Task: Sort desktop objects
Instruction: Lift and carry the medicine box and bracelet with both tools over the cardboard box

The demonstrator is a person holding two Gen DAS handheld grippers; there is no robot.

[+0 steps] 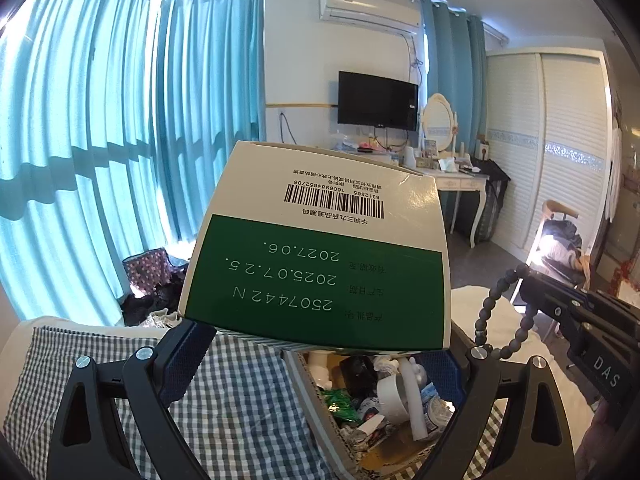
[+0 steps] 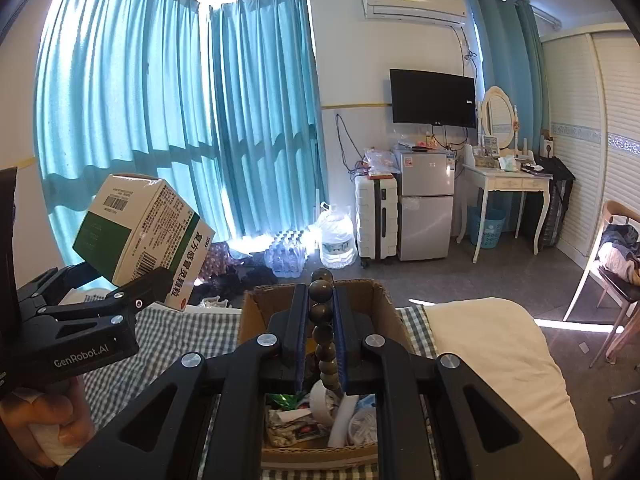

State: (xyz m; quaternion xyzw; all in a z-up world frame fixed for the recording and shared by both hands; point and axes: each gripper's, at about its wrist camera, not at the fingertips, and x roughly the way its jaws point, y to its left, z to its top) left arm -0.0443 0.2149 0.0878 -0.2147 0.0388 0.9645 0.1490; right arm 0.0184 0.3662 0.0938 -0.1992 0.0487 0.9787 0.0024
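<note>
Over the carton [image 2: 384,300] on the bed | left gripper [image 1: 320,344] jaws clamp medicine box [image 1: 320,256] by its lower edge, tilted | right gripper [image 2: 322,344] jaws pinch bead string [image 2: 322,312], nearly closed | risk: shallow edge grip lets box pivot and fall outside carton; loose beads swing, snag rim

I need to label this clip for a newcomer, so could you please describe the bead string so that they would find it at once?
Start at the open cardboard box of odds and ends on the checked cloth. Above it, the right gripper is shut on the bead string, which stands up between its blue pads. It is the only chain of dark round beads; the left gripper beside it holds a green-and-white medicine box.
</note>
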